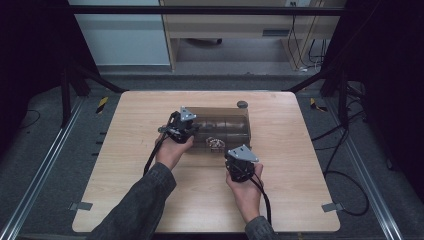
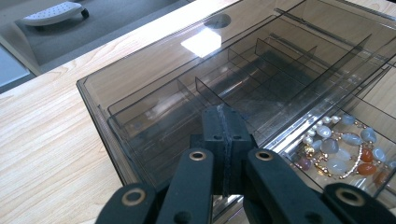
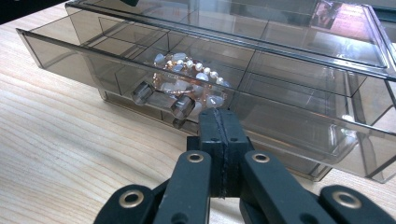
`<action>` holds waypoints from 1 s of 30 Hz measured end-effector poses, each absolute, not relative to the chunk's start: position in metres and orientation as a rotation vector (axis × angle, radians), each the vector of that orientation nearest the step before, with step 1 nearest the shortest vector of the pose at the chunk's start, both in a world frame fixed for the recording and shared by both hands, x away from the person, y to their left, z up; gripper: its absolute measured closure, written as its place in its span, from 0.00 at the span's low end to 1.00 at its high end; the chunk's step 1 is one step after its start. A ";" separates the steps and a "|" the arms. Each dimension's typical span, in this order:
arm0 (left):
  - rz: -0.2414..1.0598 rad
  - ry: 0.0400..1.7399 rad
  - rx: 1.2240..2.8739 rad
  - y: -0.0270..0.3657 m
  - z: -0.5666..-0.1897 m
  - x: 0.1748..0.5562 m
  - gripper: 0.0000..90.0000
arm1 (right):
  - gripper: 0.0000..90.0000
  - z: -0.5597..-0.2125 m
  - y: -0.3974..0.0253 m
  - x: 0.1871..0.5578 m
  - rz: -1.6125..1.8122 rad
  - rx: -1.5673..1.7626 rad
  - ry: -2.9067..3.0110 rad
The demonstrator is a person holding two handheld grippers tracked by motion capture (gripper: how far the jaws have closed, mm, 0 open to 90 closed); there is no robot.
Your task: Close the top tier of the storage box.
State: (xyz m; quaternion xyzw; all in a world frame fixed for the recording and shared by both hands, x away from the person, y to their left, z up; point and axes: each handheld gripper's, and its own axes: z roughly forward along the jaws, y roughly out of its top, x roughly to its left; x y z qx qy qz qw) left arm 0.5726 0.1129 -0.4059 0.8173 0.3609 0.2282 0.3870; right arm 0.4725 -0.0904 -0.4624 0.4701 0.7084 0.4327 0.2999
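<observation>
While the drawer point(image 3: 196, 100) stands open with beads point(image 3: 191, 77) inside, both claws are pressed together, empty. Left claw point(image 2: 223, 122) rests on the box point(image 2: 140, 84); right claw point(image 3: 218, 122) nears the knobs point(image 3: 182, 106). Closing remains.

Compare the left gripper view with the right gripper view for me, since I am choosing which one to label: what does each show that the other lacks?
The left gripper view alone looks down through the top of the smoked clear drawer organizer onto its divider grid, with the round table hole and a white footrest on the floor beyond. The right gripper view alone shows the front of the open drawer and its two clear knobs. Both show the beaded bracelets in that drawer, the wood table, and shut black jaws.
</observation>
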 end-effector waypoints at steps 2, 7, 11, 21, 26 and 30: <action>0.583 0.916 2.081 0.113 -0.406 0.573 1.00 | 1.00 -0.463 -0.090 0.473 1.147 1.243 1.881; 0.588 0.916 2.083 0.112 -0.406 0.572 1.00 | 1.00 -0.462 -0.089 0.475 1.151 1.247 1.880; 0.588 0.916 2.082 0.112 -0.406 0.572 1.00 | 1.00 -0.459 -0.090 0.476 1.153 1.249 1.870; 0.583 0.919 2.077 0.113 -0.406 0.573 1.00 | 1.00 -0.456 -0.092 0.480 1.170 1.270 1.866; 0.581 0.920 2.077 0.113 -0.406 0.573 1.00 | 1.00 -0.455 -0.093 0.483 1.163 1.274 1.863; 0.582 0.919 2.078 0.113 -0.406 0.573 1.00 | 1.00 -0.455 -0.093 0.486 1.162 1.277 1.864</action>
